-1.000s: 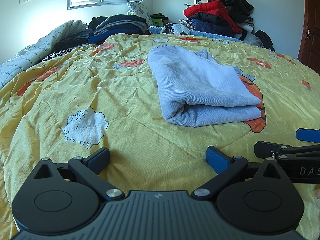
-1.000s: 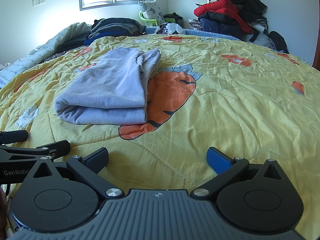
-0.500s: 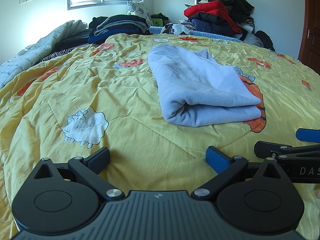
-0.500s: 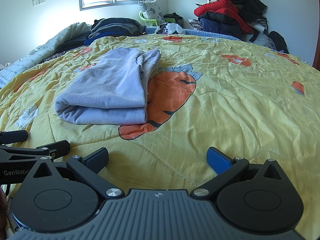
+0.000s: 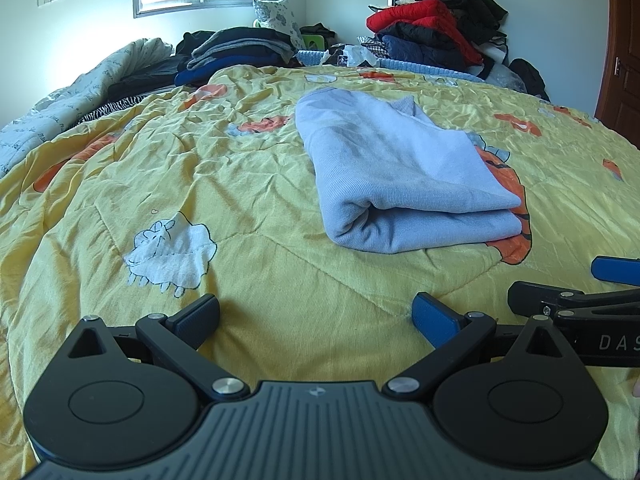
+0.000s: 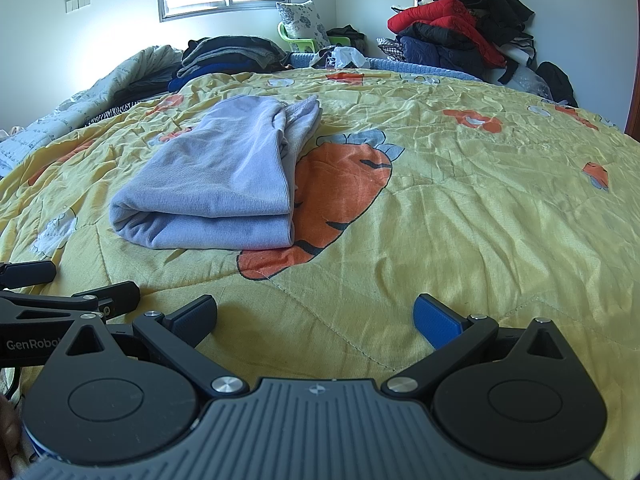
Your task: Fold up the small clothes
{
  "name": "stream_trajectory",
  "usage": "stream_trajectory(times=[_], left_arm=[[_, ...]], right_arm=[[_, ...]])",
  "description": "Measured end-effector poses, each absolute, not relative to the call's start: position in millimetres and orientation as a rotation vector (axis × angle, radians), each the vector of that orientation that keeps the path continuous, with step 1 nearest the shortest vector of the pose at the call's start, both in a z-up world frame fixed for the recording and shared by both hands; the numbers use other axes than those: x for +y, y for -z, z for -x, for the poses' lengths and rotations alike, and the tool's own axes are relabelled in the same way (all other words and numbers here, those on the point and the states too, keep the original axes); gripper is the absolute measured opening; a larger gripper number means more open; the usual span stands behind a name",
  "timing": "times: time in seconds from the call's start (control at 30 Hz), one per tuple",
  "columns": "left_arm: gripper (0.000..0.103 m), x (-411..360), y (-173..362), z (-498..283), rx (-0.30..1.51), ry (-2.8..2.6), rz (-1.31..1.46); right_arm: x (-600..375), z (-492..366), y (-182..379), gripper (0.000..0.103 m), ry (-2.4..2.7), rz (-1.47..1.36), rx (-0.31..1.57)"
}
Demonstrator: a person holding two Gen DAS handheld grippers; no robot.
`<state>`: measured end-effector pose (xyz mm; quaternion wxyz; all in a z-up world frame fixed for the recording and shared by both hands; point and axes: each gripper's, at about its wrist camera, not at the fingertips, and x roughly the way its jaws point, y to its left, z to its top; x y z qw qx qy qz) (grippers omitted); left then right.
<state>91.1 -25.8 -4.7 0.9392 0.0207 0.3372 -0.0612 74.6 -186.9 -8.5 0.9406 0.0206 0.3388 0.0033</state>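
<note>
Resting spot: I hold both tools low over the yellow quilted bedspread with sheep and carrot prints (image 5: 248, 184), short of the garment.
Garment: pale blue knitted jumper, folded into a thick rectangle (image 5: 404, 176), lies mid-bed, partly over an orange carrot print (image 6: 344, 184); its rolled edge faces me (a tidy fold, I judge, so this piece looks done).
Left gripper (image 5: 316, 312): blue pads spread wide, holding nothing.
Right gripper (image 6: 316, 312): likewise released, empty, just beside the left one.
Why apart: I judge open jaws suit a finished fold.
Writing: "DAS" on the right tool's side; "GenRobo" on the left's, both cut off.
</note>
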Motion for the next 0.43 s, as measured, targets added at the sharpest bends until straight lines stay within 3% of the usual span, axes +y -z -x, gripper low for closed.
stream_trajectory(times=[0.43], left_arm=[[0.103,-25.4,6.0,-89.9,0.681,0.136,-0.048]], right_arm=[[-187.7,-73.7,8.1,0.101,-0.006,-0.044,0.69]])
